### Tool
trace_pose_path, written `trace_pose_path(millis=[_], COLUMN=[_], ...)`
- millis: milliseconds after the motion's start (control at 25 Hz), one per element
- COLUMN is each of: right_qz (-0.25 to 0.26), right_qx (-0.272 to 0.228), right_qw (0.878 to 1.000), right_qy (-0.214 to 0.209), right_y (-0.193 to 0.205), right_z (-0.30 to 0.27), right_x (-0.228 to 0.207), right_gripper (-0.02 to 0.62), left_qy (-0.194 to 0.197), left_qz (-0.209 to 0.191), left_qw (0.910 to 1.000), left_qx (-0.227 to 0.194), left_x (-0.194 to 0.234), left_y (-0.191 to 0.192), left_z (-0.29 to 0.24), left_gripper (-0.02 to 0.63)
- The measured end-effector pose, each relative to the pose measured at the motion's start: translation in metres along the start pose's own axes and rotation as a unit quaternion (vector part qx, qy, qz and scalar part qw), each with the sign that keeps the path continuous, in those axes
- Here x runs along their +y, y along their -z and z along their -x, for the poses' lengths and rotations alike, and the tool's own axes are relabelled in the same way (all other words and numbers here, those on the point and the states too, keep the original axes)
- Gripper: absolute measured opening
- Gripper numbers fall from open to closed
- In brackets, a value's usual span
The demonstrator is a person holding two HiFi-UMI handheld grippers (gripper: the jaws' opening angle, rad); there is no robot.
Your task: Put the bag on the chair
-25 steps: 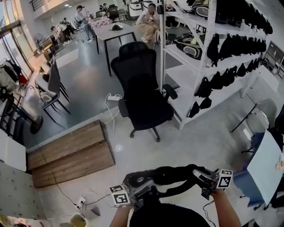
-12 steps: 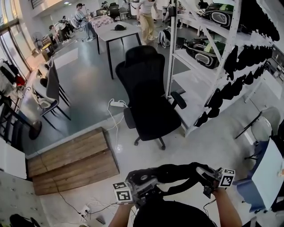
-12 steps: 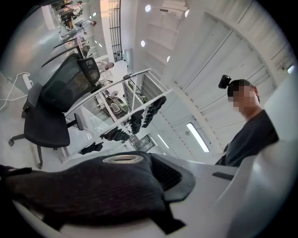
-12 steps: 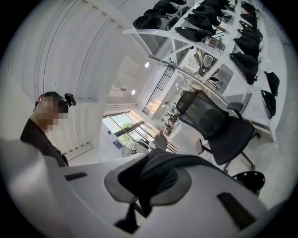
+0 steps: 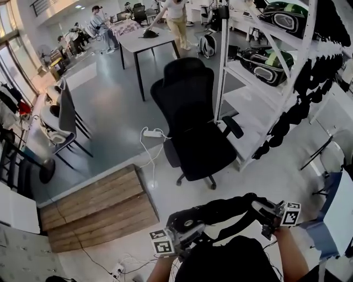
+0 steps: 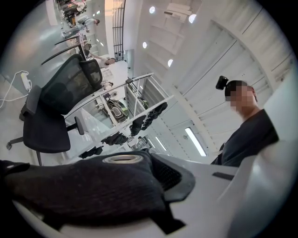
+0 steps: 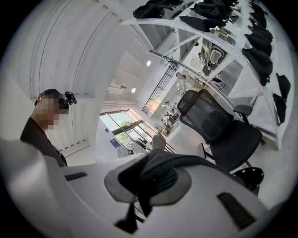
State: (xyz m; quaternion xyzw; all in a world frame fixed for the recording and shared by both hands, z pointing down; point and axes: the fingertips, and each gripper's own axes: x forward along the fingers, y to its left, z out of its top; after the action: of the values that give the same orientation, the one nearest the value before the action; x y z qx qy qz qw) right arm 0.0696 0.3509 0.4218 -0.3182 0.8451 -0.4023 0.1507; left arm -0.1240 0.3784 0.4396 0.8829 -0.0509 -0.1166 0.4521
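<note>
left tongs: closed tight on the black woven fabric of the bag. in the left gripper view the cloth fills the gap between the jaws, with a metal eyelet showing on top of it.
right tongs: clamped on a black strap of the bag. the right gripper view shows the strap pinched between the pads and hanging below them.
bag: black, held up in the air between both tongs, close in front of the person's body at the bottom of the head view. its top edge runs from one grip to the other.
bag vs chair: apart, no contact. the bag is on the near side of the chair.
chair: black office chair with mesh back, armrests and castor base. upright on the pale floor, seat turned roughly toward the camera.
rack: white shelving just beside the chair, on its right in the head view. black items hang along it and bulky dark items sit on its shelves.
wooden platform: low, on the floor left of the bag.
power strip: white, on the floor left of the chair, cable trailing from it.
bench: grey, beyond the chair. a person stands by it.
</note>
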Motion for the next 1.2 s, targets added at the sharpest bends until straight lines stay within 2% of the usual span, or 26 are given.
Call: trace_pose_path(millis=[360, 560, 760, 1200], right_qz=[-0.008, -0.02, -0.012, -0.033], right_qx=[0.041, 0.048, 0.057, 0.067], right_qw=[0.999, 0.998, 0.998, 0.995], right_qy=[-0.015, -0.021, -0.037, -0.06], right_y=[0.004, -0.006, -0.033, -0.108], right_z=[-0.031, -0.042, -0.062, -0.099], right_x=[-0.003, -0.023, -0.049, -0.129], right_gripper=[0.02, 0.02, 0.02, 0.02], left_qy=[-0.017, -0.031, -0.042, -0.078], left_qz=[-0.007, -0.005, -0.016, 0.003], left_qw=[0.9996, 0.9991, 0.9982, 0.9947], left_qx=[-0.023, -0.03, -0.04, -0.067], left_x=[0.022, 0.039, 0.066, 0.136], left_y=[-0.024, -0.036, -0.062, -0.124], left_z=[0.018, 0.01, -0.007, -0.066], left_gripper=[0.023, 0.023, 0.023, 0.023])
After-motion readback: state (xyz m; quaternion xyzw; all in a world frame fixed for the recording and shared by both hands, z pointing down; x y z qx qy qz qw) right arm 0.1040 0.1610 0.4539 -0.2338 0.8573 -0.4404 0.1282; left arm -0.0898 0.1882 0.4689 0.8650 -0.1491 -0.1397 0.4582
